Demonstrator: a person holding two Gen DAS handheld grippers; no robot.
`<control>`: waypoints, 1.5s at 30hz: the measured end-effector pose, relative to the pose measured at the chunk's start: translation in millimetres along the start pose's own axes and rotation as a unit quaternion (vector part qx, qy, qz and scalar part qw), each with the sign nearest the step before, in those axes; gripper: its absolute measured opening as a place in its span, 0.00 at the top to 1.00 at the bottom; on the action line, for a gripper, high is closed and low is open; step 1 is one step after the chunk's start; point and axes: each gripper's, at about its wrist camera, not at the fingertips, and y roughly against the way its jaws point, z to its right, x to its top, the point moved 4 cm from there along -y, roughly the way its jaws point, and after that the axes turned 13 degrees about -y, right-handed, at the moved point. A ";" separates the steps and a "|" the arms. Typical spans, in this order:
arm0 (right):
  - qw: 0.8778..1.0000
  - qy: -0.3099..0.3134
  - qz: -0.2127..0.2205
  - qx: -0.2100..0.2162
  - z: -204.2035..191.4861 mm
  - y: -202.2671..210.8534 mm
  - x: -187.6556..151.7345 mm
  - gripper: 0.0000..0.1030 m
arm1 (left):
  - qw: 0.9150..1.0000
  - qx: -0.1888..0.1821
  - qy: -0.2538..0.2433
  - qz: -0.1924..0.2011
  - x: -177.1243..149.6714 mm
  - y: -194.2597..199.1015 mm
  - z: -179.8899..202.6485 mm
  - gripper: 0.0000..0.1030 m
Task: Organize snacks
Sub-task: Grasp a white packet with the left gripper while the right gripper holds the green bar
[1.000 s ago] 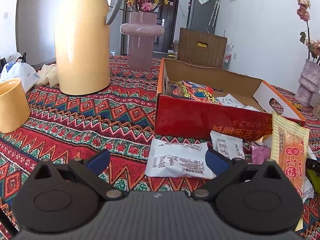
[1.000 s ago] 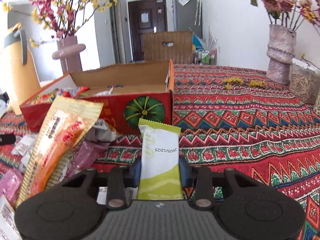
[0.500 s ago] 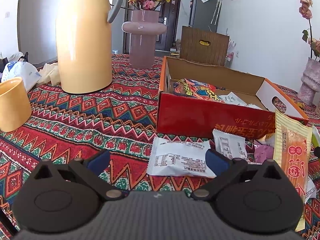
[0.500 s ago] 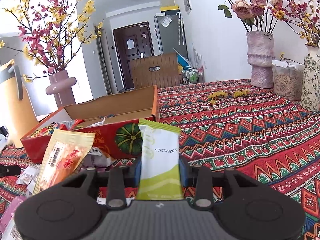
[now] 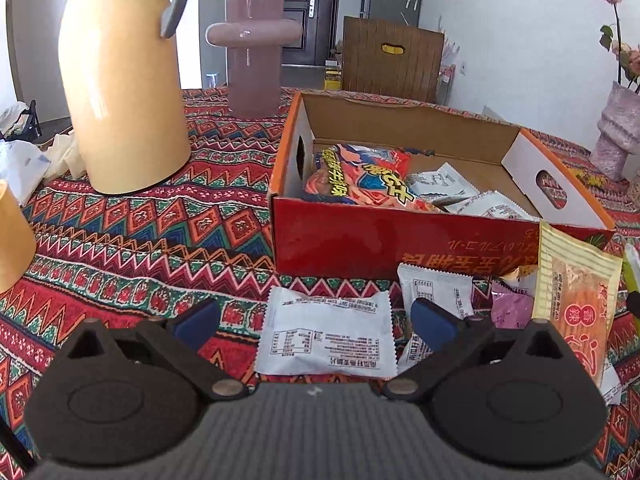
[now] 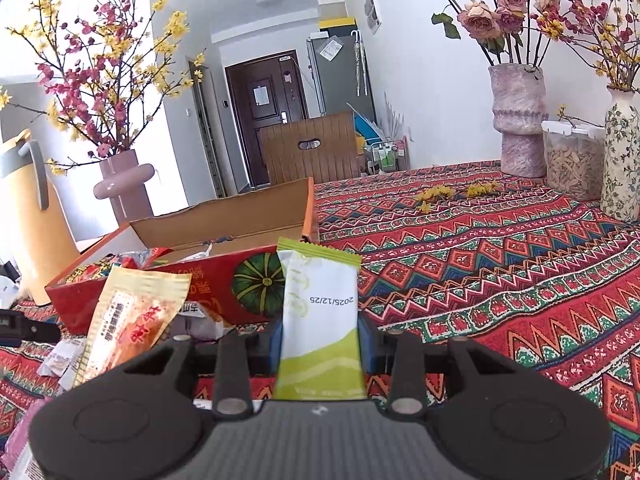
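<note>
The right hand-held gripper (image 6: 320,344) clamps an upright green-and-white snack packet (image 6: 319,316); the red cardboard box (image 6: 216,280) lies ahead-left. The left hand-held gripper (image 5: 316,324) gapes empty.

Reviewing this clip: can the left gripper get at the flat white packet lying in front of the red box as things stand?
Probably yes. The left gripper is open, the white packet lies flat between its fingers, and nothing covers it.
</note>
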 end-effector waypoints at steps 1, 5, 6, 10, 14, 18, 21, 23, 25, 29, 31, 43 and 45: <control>1.000 -0.001 0.000 0.001 0.2 0.1 0.3 0.65 | 1.000 0.001 -0.005 -0.006 0.3 -4.4 2.2 0.00; 1.000 -0.003 0.001 0.004 1.3 0.9 0.2 0.65 | 1.000 0.008 -0.007 -0.023 -4.2 -19.5 3.7 0.00; 1.000 -0.003 0.001 0.005 1.3 0.9 0.2 0.65 | 1.000 0.007 -0.003 -0.022 -5.1 -20.4 2.0 0.00; 1.000 -0.004 -0.001 0.007 1.2 0.3 -0.1 0.65 | 0.999 0.000 0.004 -0.033 -10.4 -29.4 -0.9 0.00; 1.000 -0.004 -0.002 0.006 1.4 0.0 -0.1 0.65 | 1.000 -0.004 -0.006 -0.030 -12.5 -30.7 3.3 0.00; 1.000 -0.004 -0.003 0.006 1.5 -1.0 -0.2 0.65 | 1.000 -0.002 -0.010 -0.026 -13.6 -30.2 5.3 0.00; 1.000 -0.005 -0.004 0.005 1.6 -1.1 -0.2 0.65 | 1.000 -0.003 -0.011 -0.023 -13.7 -30.6 7.3 0.04; 1.000 -0.004 -0.003 0.006 1.4 -1.1 -0.2 0.65 | 1.000 -0.005 -0.014 -0.018 -14.2 -29.6 8.3 0.08; 1.000 -0.005 -0.003 0.006 1.4 -1.1 -0.2 0.65 | 1.000 -0.005 -0.015 -0.013 -14.8 -27.2 9.1 0.14; 1.000 -0.004 -0.003 0.006 1.2 -1.1 -0.2 0.65 | 1.000 -0.013 -0.011 0.000 -15.4 -20.8 8.2 0.31; 1.000 -0.004 -0.003 0.006 1.2 -1.1 -0.3 0.65 | 1.000 -0.017 -0.006 0.007 -15.8 -17.8 7.1 0.33; 1.000 -0.003 -0.002 0.007 0.2 -0.8 -0.6 0.65 | 0.998 0.008 -0.014 0.067 -13.3 6.0 7.7 0.34; 1.000 -0.002 -0.001 0.008 -0.8 -0.5 -1.0 0.65 | 0.997 0.013 -0.011 0.074 -12.6 8.9 6.3 0.34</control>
